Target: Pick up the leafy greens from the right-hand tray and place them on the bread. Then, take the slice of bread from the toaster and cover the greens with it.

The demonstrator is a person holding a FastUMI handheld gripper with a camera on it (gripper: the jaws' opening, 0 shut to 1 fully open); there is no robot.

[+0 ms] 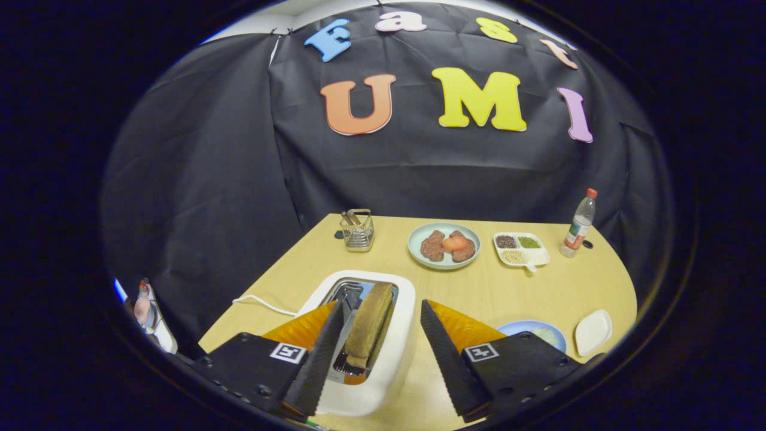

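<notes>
While the tongs (380,353) hang released above the white toaster (383,359), a bread slice (368,326) stands in its slot between the fingers. Greens (546,333) lie on a blue plate (522,327) at lower right of the tabletop (508,287).

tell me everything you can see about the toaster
The toaster is white with rounded corners, seemingly plastic, with a metal-lined slot on top. A browned bread slice stands upright in it. It sits on the wooden table, a white cord trailing off. The open gripper straddles it, fingers untouching.
</notes>
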